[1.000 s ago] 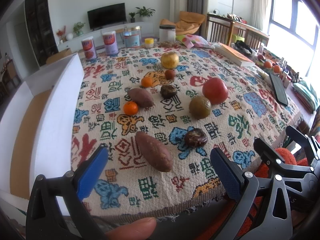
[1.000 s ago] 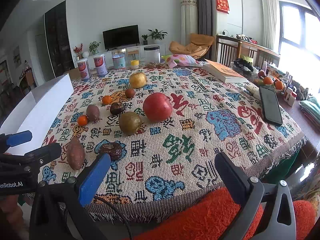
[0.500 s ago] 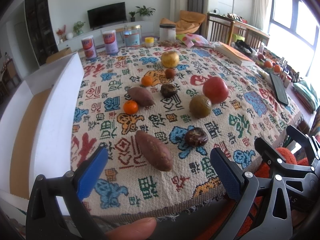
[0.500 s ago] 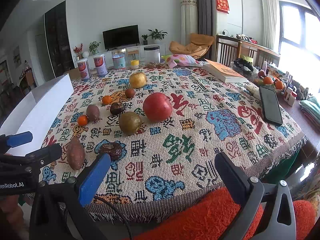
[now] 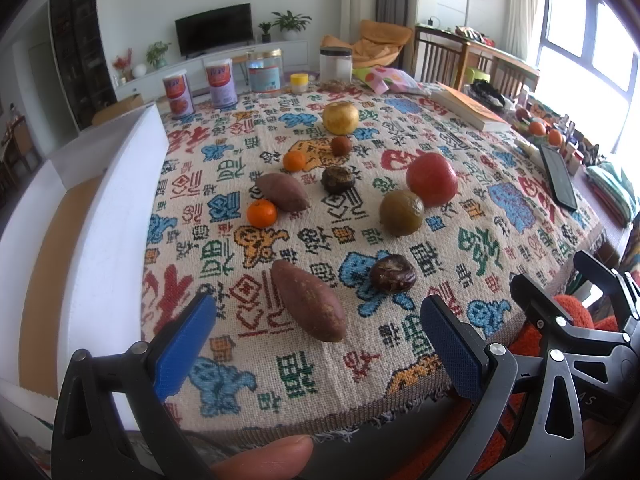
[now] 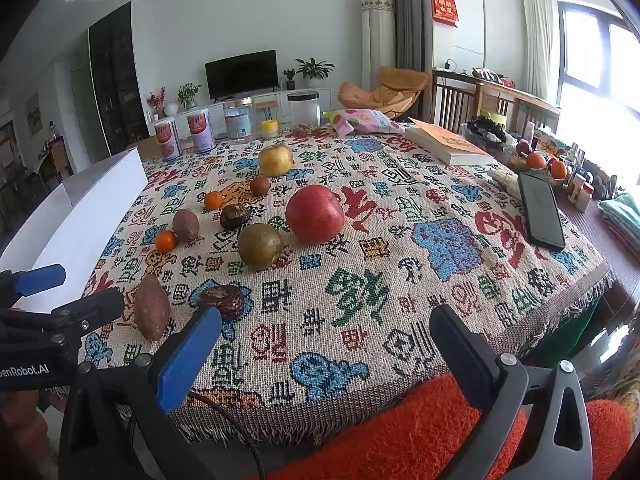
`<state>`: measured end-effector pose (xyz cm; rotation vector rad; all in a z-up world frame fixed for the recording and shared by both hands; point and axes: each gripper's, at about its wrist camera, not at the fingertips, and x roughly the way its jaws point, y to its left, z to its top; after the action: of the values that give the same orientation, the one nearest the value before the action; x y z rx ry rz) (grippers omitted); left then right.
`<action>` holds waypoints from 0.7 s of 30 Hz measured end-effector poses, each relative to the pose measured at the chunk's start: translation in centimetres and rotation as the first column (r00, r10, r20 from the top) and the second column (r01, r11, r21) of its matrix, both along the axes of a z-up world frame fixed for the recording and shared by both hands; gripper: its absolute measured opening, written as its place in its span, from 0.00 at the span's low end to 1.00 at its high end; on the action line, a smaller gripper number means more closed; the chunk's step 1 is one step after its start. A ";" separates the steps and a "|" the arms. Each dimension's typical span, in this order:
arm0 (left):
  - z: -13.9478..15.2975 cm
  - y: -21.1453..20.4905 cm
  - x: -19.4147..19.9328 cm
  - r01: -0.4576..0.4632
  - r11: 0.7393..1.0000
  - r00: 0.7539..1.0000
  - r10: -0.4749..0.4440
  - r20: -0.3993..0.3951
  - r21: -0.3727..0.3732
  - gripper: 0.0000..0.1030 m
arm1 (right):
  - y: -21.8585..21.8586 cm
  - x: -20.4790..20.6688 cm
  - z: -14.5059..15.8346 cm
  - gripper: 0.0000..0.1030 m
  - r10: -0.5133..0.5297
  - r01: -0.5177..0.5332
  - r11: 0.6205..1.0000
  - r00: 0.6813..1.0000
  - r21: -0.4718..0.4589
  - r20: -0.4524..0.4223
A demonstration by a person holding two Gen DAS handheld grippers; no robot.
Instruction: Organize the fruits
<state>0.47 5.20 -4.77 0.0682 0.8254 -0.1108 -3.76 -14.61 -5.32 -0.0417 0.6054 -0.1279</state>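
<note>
My left gripper (image 5: 316, 336) hangs spread wide at the near table edge, a sweet potato (image 5: 308, 306) just beyond it. My right gripper (image 6: 324, 340) is spread too, empty, the red pomegranate (image 6: 315, 214) farther off mid-cloth.

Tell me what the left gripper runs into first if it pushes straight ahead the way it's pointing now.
Probably the near sweet potato. The open left gripper hangs at the table's near edge, and that potato lies between its fingers' line of travel, touching neither. Depth is hard to judge; aimed lower, it would meet the patterned tablecloth first.
</note>
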 end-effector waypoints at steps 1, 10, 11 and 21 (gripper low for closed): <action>0.0 0.0 0.0 0.000 1.000 1.000 0.000 0.000 -0.001 0.99 | 0.0 0.0 0.0 1.00 0.000 0.000 1.000 1.000 0.000 0.000; -0.1 0.1 0.0 0.000 1.000 1.000 0.000 -0.001 -0.001 0.99 | 0.0 0.0 0.0 1.00 0.000 0.000 1.000 1.000 0.000 0.001; -0.1 0.1 0.0 0.000 1.000 1.000 0.000 -0.001 0.000 0.99 | 0.0 0.0 0.0 1.00 0.000 0.000 1.000 1.000 0.000 0.000; -0.1 0.1 0.0 0.000 1.000 1.000 0.000 -0.002 -0.001 0.99 | 0.0 0.0 0.0 1.00 0.000 0.000 1.000 1.000 0.000 0.000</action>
<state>0.50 5.34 -4.87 0.0666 0.8273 -0.1110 -3.75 -14.60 -5.32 -0.0418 0.6053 -0.1281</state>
